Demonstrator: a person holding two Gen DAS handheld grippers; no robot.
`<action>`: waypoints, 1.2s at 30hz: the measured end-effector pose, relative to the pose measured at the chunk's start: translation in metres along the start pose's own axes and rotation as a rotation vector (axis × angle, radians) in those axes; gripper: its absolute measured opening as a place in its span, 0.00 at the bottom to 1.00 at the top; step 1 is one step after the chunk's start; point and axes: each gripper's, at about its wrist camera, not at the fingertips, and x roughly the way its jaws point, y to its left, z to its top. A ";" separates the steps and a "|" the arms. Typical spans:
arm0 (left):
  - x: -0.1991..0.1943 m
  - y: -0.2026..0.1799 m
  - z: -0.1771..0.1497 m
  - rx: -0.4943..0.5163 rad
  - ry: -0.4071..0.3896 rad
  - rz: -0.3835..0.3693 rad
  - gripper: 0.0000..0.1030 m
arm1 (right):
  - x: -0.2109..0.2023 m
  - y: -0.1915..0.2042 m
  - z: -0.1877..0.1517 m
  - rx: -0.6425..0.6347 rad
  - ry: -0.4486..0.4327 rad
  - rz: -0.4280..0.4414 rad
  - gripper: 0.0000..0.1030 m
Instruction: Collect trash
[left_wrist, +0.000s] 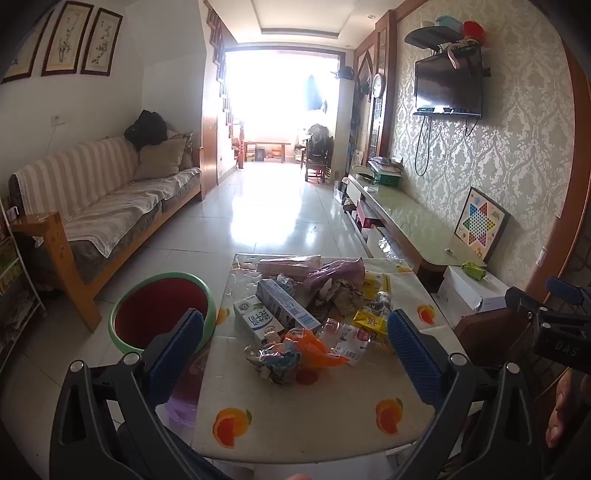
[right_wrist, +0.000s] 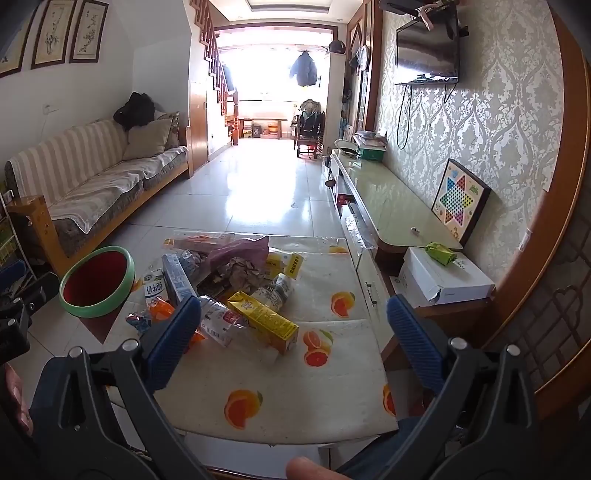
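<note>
Both tools are seen spread wide with nothing between the blue pads: the left gripper (left_wrist: 295, 354) is held above the near edge of the fruit-printed tablecloth (left_wrist: 314, 424), the right gripper (right_wrist: 291, 343) likewise on its own side, both tipped down toward the table.

Nearest the right gripper, a long yellow drink carton (right_wrist: 264, 319) is found lying flat, just ahead and slightly left of centre between its fingers. Its long axis is run diagonally, near end toward the lower right, far end pointing up and left into the heap. A crushed clear plastic bottle with a red label (right_wrist: 225, 321) is laid touching it on the left, roughly parallel.

Nearest the left gripper, a crumpled orange and blue wrapper (left_wrist: 291, 350) is framed almost dead centre. Just behind it, a white milk carton (left_wrist: 258, 321) and a long blue-and-white box (left_wrist: 288, 304) are angled up-left to down-right.

Farther back, a purple plastic bag (left_wrist: 336, 273) is piled on crumpled paper.

Left of the table on the floor, the green-rimmed red bin (left_wrist: 162, 310) is stood open, and it is judged nearer the left hand.
</note>
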 end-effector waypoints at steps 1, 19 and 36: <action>0.000 0.000 0.000 0.000 0.001 -0.001 0.92 | 0.000 0.000 0.000 0.000 -0.001 0.000 0.97; -0.002 -0.002 0.002 0.008 0.001 -0.002 0.92 | 0.000 -0.001 0.000 -0.002 0.004 -0.007 0.97; -0.005 -0.008 0.003 0.007 0.004 -0.002 0.92 | 0.000 0.003 0.000 -0.007 0.010 0.000 0.97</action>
